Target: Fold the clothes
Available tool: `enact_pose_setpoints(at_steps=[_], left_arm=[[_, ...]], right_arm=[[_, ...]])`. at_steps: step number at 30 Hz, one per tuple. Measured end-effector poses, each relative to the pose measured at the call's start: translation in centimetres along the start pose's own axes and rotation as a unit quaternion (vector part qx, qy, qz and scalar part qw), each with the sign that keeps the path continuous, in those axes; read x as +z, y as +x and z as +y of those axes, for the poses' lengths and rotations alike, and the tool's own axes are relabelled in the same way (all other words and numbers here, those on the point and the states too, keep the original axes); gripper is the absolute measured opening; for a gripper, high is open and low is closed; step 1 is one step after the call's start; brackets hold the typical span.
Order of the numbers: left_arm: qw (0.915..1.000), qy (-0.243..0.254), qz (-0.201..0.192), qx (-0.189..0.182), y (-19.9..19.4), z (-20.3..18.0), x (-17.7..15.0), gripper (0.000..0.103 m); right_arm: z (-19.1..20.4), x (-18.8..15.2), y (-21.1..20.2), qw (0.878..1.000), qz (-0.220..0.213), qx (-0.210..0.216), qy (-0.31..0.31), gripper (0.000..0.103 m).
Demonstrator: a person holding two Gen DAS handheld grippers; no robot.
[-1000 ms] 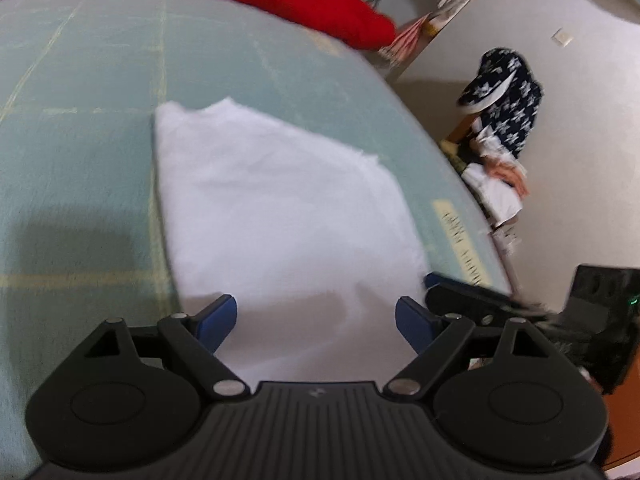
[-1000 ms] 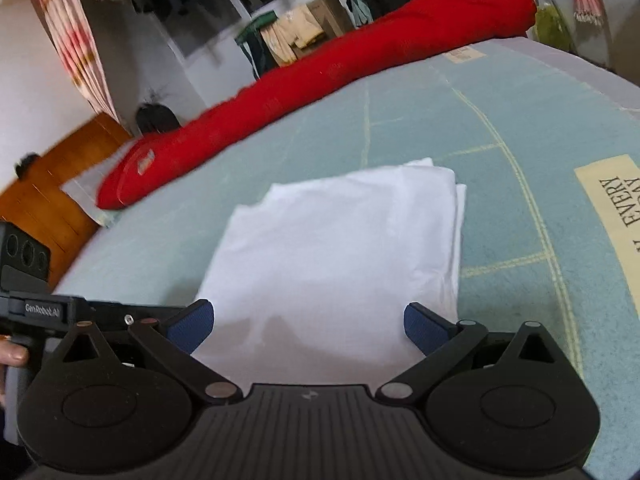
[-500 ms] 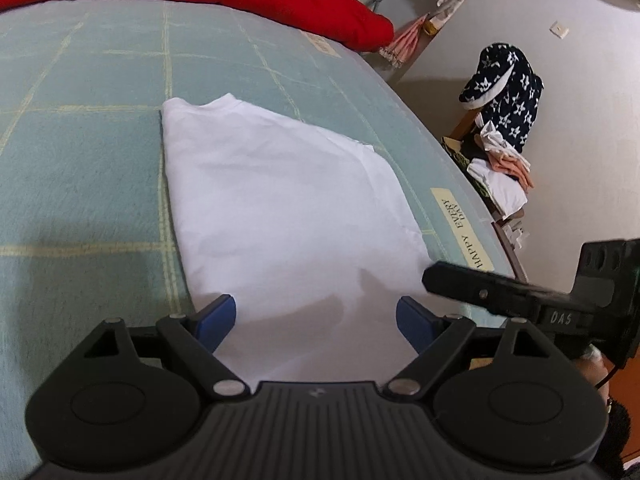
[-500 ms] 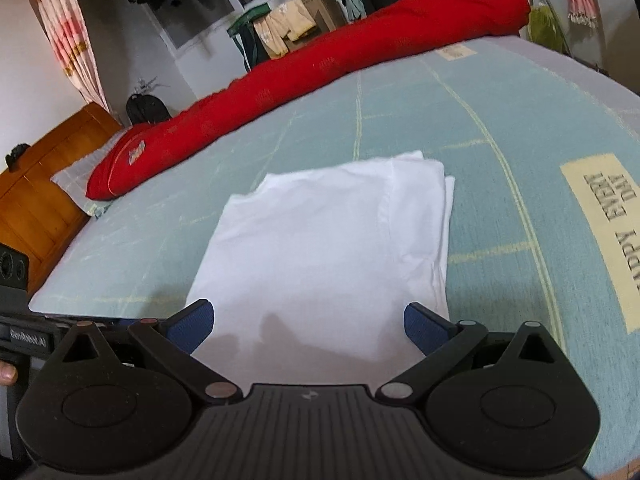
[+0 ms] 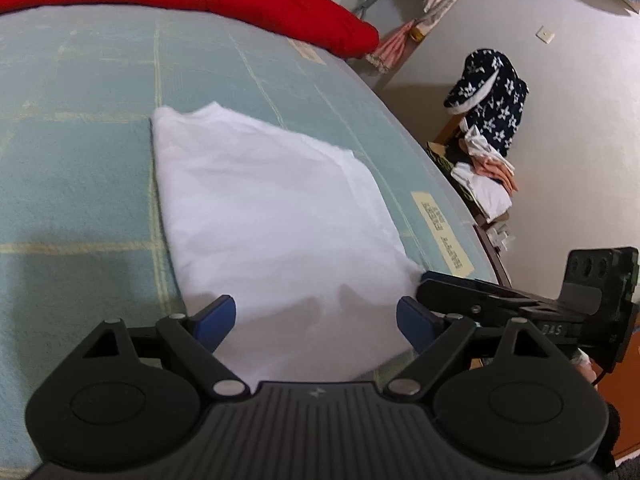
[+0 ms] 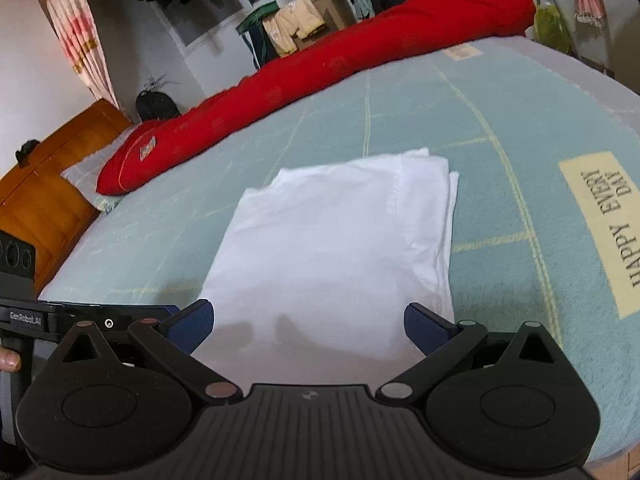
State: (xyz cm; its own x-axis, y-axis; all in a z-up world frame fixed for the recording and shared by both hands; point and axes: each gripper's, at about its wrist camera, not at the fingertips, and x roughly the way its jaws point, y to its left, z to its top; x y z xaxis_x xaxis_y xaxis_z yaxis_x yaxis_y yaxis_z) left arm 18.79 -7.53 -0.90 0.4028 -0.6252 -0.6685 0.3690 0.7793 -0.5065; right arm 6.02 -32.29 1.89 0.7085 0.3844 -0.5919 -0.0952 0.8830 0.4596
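Where it lies on the pale green blanket [image 6: 500,128], the white garment [image 6: 340,240] is folded into a rough rectangle, flat, w/ its long axis running from the near bed edge away toward the red bolster [image 6: 320,76]. In the right wrist view the far end shows stacked layers, one edge peeking out along the right side; the near short end sits just in front of the right gripper [image 6: 310,326]. In the left wrist view the same garment [image 5: 272,216] slants, far corner toward upper left, near end between the blue pads.

Left gripper [image 5: 316,316]: jaws spread wide, nothing pinched, pads above the near hem; can't tell if they touch cloth. Right gripper: jaws likewise spread, empty, one pad either side of the near end. The two tools sit close side by side; the right one's body shows at the right edge of the left view, right next to the garment's near corner.

Further out: a cream label [image 6: 600,232] reading HAPPY EVERY DAY is on the blanket, right of the garment. Wooden headboard [image 6: 44,184] at far left. A star-print dark garment [image 5: 492,96] is draped over a pile of clothes by the wall.
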Motion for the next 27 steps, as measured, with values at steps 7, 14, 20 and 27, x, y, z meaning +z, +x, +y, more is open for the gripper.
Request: enact_pose_setpoints(at_steps=[7,14,20,27], left_arm=[[0.9999,-0.012,-0.005,0.01,-0.5,0.7,-0.3,0.087],[0.9983,0.008,-0.034,0.046,-1.0,0.5,1.5,0.09],[0.996,0.023,-0.029,0.082,0.1,0.6,2.3,0.09],[0.9933,0.048,-0.042,0.096,1.7,0.5,4.6,0.09]], right_arm=[[-1.1,-1.6,-0.6,1.0,0.011,0.0,0.014,0.103],[-1.2,-0.4,-1.7,0.999,-0.026,0.0,0.02,0.103],[-1.5,-0.5,-1.1,1.0,-0.014,-0.002,0.021,0.103],[-1.0,0.1,-0.5,1.0,-0.016,-0.004,0.015,0.103]])
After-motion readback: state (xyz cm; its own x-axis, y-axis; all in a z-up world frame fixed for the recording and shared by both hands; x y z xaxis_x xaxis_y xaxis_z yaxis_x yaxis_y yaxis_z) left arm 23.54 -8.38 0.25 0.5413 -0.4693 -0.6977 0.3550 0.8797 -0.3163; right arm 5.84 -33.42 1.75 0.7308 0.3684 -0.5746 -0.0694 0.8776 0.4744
